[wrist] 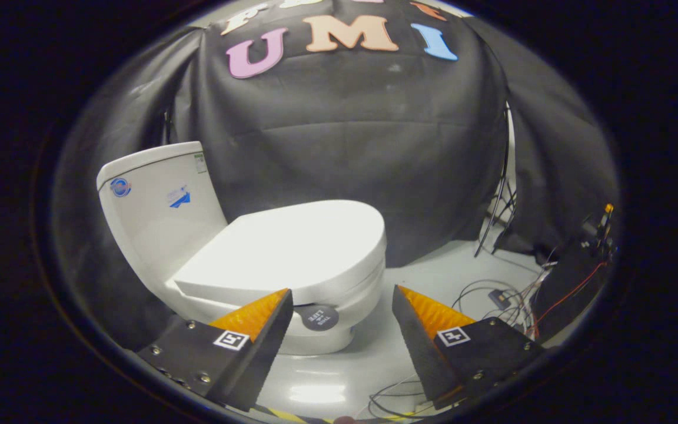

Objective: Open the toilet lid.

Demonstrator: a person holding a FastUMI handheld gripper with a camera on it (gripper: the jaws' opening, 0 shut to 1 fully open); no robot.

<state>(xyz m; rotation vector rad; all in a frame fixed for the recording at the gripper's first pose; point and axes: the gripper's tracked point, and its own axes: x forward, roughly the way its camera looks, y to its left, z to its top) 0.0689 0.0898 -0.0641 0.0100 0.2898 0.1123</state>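
While the lid lies flat, every entry below counts as pending.

Gripper view, gripper (pixel 342 309): fingers spread wide apart, holding nothing; the toilet's front shows in the gap between them.

Gripper view, toilet lid (pixel 292 244): white, glossy, rounded at the front, resting closed on the seat; just beyond the fingertips, its front edge close above the left fingertip.

Gripper view, toilet (pixel 209 294): white one-piece body on a pale floor (pixel 433 265), against the black cloth wall.

Gripper view, tank (pixel 156 200): upright behind the lid, two small stickers on its face.

Gripper view, round tag (pixel 319 318): dark disc on the bowl front, under the lid's lip.

Gripper view, cables (pixel 498 294): loose wires on the floor past the right finger.

Risk, slip: the lid's smooth, thin edge probably offers little purchase; a shallow catch could let it drop back shut.

Risk, wrong layer: the seam between lid and seat is narrow, so a finger set too low might lift the seat as well.

Risk, overswing: a hard push could knock the lid against the tank.
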